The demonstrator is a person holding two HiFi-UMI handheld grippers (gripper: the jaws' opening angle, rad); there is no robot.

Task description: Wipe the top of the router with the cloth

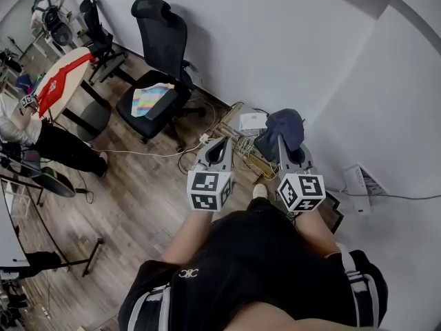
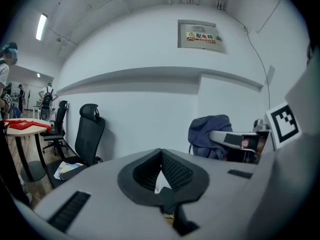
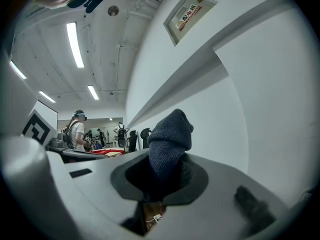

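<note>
In the head view a person stands holding both grippers out over the floor by a white wall. My right gripper point(image 1: 282, 141) is shut on a dark blue cloth point(image 1: 286, 125), which bunches up beyond its jaws. The right gripper view shows that cloth point(image 3: 169, 136) rising out of the shut right gripper point(image 3: 167, 159). My left gripper point(image 1: 220, 144) is shut with nothing in it; its pads meet at the tip of the left gripper point(image 2: 161, 155). A flat white box point(image 1: 252, 121), possibly the router, lies among cables on the floor just beyond both grippers.
A black office chair point(image 1: 162, 67) with a colourful cloth on its seat stands to the left. Tangled cables point(image 1: 231, 140) lie below the grippers. Another white device point(image 1: 362, 180) sits by the wall at the right. A red-topped table point(image 1: 65, 81) and people are at the far left.
</note>
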